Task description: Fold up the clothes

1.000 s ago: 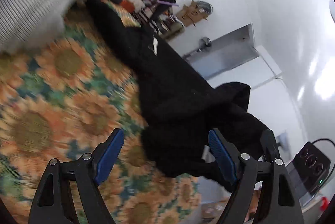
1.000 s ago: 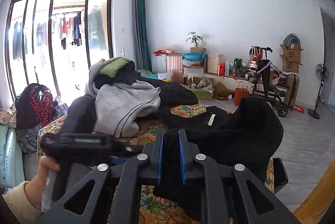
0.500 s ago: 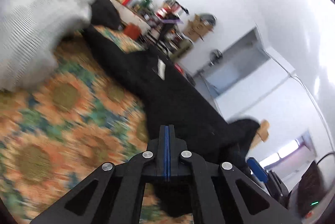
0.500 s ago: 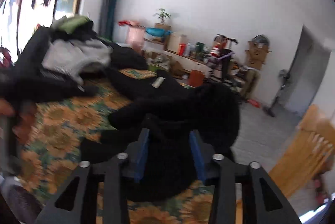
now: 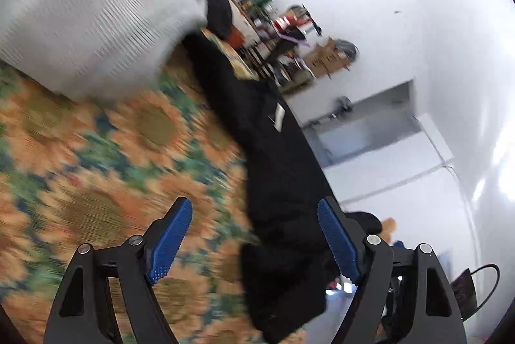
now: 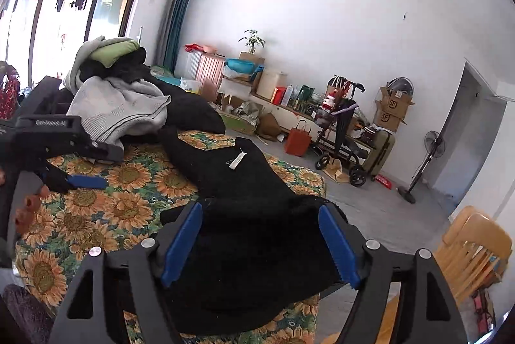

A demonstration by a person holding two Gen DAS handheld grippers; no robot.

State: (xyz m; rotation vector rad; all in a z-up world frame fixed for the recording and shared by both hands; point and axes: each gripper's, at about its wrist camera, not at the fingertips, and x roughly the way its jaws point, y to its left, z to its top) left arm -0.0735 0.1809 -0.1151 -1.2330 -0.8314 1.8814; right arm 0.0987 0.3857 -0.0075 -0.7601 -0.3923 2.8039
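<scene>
Both grippers were letting go. Over on the right, the right gripper (image 6: 259, 242) had its blue pads (image 6: 182, 244) spreading apart, the near end of the black garment (image 6: 231, 183) lying between them but no longer pinched, from what I could see. That looked like a fold just laid down: cloth doubled over at the near edge of the sunflower-print cover (image 6: 128, 180), released so it would stay put.

Across from it, the left gripper (image 5: 254, 244) was opening too, jaws wide, the garment's dark strip (image 5: 276, 170) running up between them and the floral cover (image 5: 96, 151) blurred beneath. Nothing gripped there either.

Behind, a grey knit top (image 6: 119, 112) sat heaped on the waiting pile, kept clear of the working space. My guess: both hands were freeing up to take a fresh hold for the next fold.
</scene>
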